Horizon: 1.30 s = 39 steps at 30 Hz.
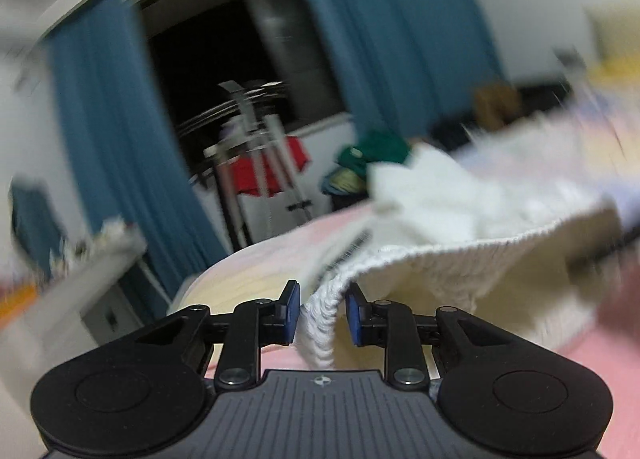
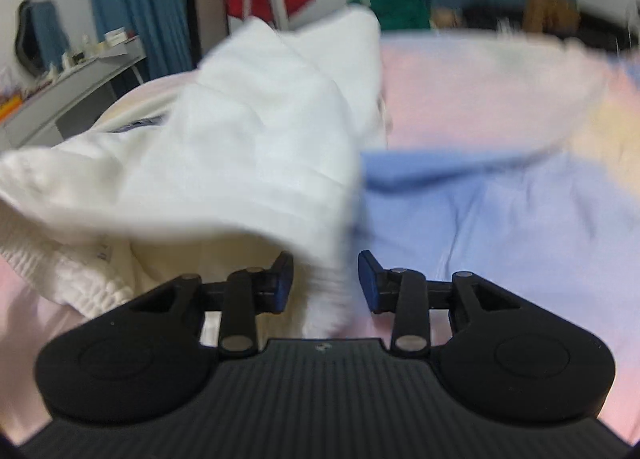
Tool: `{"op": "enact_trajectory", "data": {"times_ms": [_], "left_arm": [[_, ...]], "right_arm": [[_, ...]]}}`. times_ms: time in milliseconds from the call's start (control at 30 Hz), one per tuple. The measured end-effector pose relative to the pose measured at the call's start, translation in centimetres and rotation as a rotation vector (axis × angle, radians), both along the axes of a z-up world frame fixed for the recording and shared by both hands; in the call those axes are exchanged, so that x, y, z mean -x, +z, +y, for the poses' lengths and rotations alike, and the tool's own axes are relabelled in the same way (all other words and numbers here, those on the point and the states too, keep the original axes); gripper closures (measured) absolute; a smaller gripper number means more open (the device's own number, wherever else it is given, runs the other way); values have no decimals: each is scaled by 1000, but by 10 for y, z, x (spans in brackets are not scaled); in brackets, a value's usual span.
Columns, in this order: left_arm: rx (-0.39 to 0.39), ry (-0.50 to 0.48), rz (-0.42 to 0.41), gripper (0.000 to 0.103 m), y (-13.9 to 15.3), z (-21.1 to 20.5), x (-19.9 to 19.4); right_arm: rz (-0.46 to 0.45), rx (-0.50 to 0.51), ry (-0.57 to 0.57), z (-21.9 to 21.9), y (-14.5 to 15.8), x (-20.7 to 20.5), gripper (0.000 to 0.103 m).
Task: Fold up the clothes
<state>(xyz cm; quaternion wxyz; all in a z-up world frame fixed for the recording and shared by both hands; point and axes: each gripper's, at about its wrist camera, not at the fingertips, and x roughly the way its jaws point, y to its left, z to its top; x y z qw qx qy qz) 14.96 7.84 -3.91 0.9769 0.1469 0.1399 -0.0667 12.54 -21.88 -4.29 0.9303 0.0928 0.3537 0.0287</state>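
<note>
While both views are smeared by motion blur, the white garment [image 1: 460,259] can be made out lifted off the bed [image 2: 500,219], whose cover is pastel pink, blue and pale yellow. In the left wrist view the left hand-held gripper [image 1: 322,313] has its blue pads parted with a ribbed white hem of the garment hanging between them; the cloth lies against the left pad while a narrow gap shows beside the right one, so I cannot tell whether it is truly pinched. From there the garment rises ahead and to the right of that gripper, blocking most of the bed behind it. In the right wrist view the right hand-held gripper [image 2: 325,283] stands open, its pads well apart, with a blurred edge of the same garment [image 2: 248,147] passing between them and touching neither pad clearly; the bulk of the cloth spreads ahead and to the left of it, an elasticated ribbed edge lowest at the far left. A small tag shows on the inside of the cloth near that edge, but its writing is too blurred to read. Beyond the bed, ahead of the left gripper, hang blue curtains [image 1: 120,147] on either side of a dark window, with a drying rack [image 1: 256,163] carrying something red in front of it. A green heap of cloth [image 1: 376,151] lies past the far edge of the bed. To the far left a grey worktop [image 2: 76,79] holds small items too blurred to identify. No container is distinguishable.
</note>
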Motion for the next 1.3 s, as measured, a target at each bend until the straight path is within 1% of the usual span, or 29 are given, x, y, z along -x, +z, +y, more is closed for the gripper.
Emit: {"op": "enact_trajectory", "data": {"times_ms": [33, 67, 100, 133, 167, 233, 300, 367, 400, 433, 467, 567, 633, 767, 833, 900, 1067, 1133, 1200, 1267, 1300], "left_arm": [[79, 36, 10, 84, 7, 14, -5], [140, 68, 27, 84, 13, 26, -7], [194, 98, 45, 91, 18, 36, -7], [240, 127, 73, 90, 20, 47, -12], [256, 145, 100, 90, 18, 55, -15], [266, 174, 152, 89, 15, 70, -16], [227, 183, 196, 88, 7, 77, -24], [193, 192, 241, 86, -1, 82, -30], [181, 202, 262, 85, -5, 87, -30], [169, 212, 284, 82, -8, 91, -29], [166, 208, 289, 81, -11, 92, -27], [169, 180, 289, 74, -18, 92, -18], [171, 161, 288, 64, -22, 92, -11], [176, 124, 288, 60, -31, 92, 1], [178, 105, 287, 50, -36, 91, 7], [180, 87, 287, 47, -40, 91, 13], [189, 74, 288, 45, -41, 90, 15], [192, 69, 289, 33, -41, 90, 15], [220, 72, 276, 27, -37, 94, 19], [255, 70, 260, 27, -31, 99, 24], [270, 62, 248, 25, -27, 101, 29]], "right_arm": [[10, -41, -8, -4, -3, -1, 64], [9, -94, -7, -8, -4, -1, 64], [-1, -130, -3, -9, -3, 0, 64], [-32, -115, 8, -5, 1, 3, 64], [-62, -101, 18, -1, 6, 6, 64], [-122, -73, 38, 8, 16, 13, 66], [-180, -42, 60, 16, 25, 19, 78], [-212, 9, 94, 29, 31, 22, 84], [-220, 22, 105, 34, 32, 23, 84], [-226, 34, 116, 37, 32, 23, 85], [-231, 44, 126, 40, 32, 23, 85], [-223, 44, 138, 39, 28, 18, 85], [-211, 37, 134, 39, 25, 16, 85], [-192, 8, 109, 33, 23, 13, 86], [-185, -14, 95, 29, 23, 12, 86], [-180, -32, 82, 26, 23, 12, 86], [-172, -73, 56, 18, 23, 11, 86], [-168, -81, 46, 17, 23, 11, 86], [-165, -85, 36, 16, 23, 10, 86], [-163, -91, 27, 14, 23, 10, 86], [-162, -95, 23, 14, 23, 10, 86]]}}
